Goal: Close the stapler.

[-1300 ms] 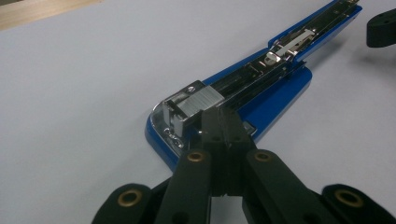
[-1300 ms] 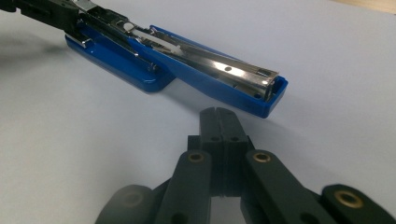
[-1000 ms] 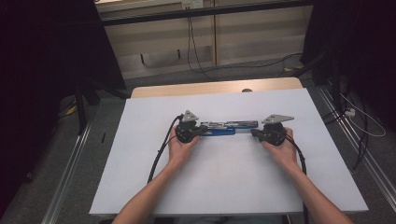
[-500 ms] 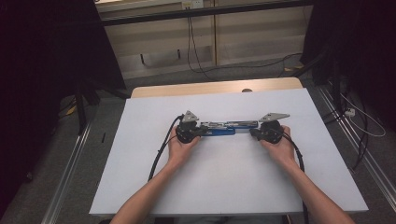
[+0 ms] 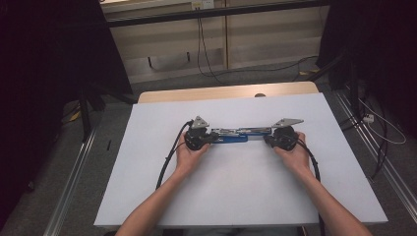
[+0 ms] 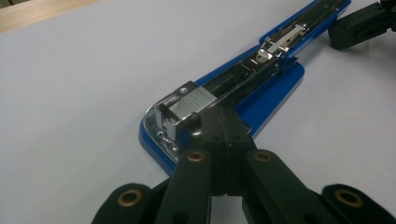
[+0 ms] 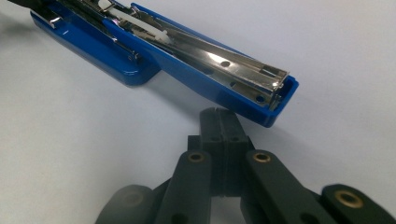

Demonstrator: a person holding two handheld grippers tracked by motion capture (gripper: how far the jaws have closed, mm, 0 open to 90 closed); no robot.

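A blue stapler (image 5: 239,136) lies swung open flat on the white tabletop (image 5: 236,187), its metal staple channel facing up. My left gripper (image 5: 212,138) is shut, nothing between its jaws. In the left gripper view its tip (image 6: 223,119) sits at the stapler's (image 6: 261,79) base end, by the metal head; I cannot tell whether it touches. My right gripper (image 5: 267,139) is shut too and holds nothing. Its tip (image 7: 219,119) points at the far blue end of the stapler's (image 7: 187,56) arm, just short of it.
A wooden table edge (image 5: 226,92) runs behind the white top. Black cables (image 5: 167,160) trail from each gripper toward the front. Metal rails (image 5: 74,187) and dark stands flank the table, with loose cables (image 5: 383,130) on the floor at right.
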